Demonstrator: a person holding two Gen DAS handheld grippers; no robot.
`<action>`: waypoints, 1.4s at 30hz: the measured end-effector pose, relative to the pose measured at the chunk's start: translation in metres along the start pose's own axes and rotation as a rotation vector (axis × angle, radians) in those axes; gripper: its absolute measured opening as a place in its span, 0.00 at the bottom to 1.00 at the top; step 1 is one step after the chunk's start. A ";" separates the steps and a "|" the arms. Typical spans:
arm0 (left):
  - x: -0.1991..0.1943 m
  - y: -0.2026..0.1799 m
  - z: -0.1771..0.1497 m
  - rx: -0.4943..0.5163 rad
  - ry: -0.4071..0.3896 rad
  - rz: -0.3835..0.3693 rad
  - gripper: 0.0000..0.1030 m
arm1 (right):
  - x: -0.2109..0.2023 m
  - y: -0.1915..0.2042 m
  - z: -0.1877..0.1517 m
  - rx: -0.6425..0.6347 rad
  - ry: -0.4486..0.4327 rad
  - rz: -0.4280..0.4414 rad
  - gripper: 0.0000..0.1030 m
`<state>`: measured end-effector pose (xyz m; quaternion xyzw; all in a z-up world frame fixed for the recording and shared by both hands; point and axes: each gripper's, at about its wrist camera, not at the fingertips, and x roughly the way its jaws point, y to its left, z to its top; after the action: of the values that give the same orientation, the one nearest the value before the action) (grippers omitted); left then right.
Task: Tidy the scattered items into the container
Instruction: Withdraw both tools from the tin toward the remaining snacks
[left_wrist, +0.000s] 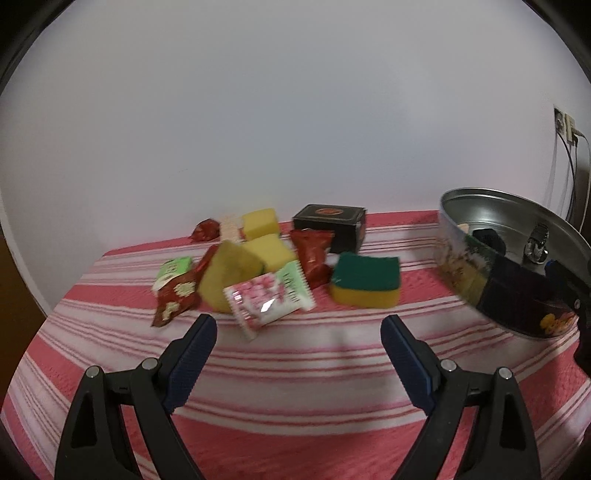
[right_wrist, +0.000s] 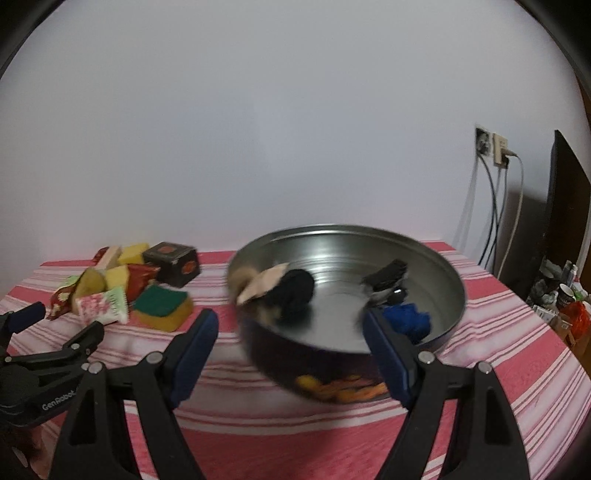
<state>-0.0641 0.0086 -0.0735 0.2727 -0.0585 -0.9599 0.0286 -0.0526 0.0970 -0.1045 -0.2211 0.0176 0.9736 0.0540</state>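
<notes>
1. The left hand-held gripper (left_wrist: 299, 325) is hovering over the near part of the bench (left_wrist: 295, 369) with its jaws standing wide apart and nothing between them.
2. The right hand-held gripper (right_wrist: 290, 325) is also gaping open and gripping nothing; its blue pads are framing the near wall of the round metal tin (right_wrist: 436, 258) without pressing on it.
3. Just beyond the left hand-held gripper, a pink-and-white snack packet (left_wrist: 267, 301) is lying on the red-and-white striped cloth, leaning against a yellow sponge (left_wrist: 229, 275).
4. A red snack packet (left_wrist: 175, 299) and a green packet (left_wrist: 171, 271) are lying toward the bench's left edge.
5. A green-topped sponge (left_wrist: 365, 284) is sitting just beside the pile, on the side toward the tin.
6. Further back, two more yellow sponges (left_wrist: 260, 221), a red packet (left_wrist: 312, 254) and a black box (left_wrist: 330, 221) are crowding toward the far edge by the wall.
7. The tin is sitting toward the right side of the bench, well apart from the pile.
8. Inside it, a black bundle (right_wrist: 293, 291), a beige piece (right_wrist: 264, 282), a blue thing (right_wrist: 408, 321) and a dark clip-like thing (right_wrist: 388, 277) are lying on the tin's floor.
</notes>
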 end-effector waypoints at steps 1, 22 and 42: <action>0.000 0.004 -0.001 -0.004 0.002 0.003 0.89 | -0.001 0.008 -0.001 -0.004 0.001 0.010 0.80; 0.024 0.115 -0.008 -0.150 0.074 0.086 0.89 | 0.017 0.128 -0.005 -0.082 0.055 0.170 0.80; 0.114 0.180 0.023 -0.205 0.192 0.073 0.89 | 0.063 0.158 0.005 -0.032 0.172 0.292 0.75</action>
<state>-0.1692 -0.1777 -0.0908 0.3568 0.0332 -0.9286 0.0966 -0.1290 -0.0541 -0.1258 -0.2995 0.0387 0.9487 -0.0934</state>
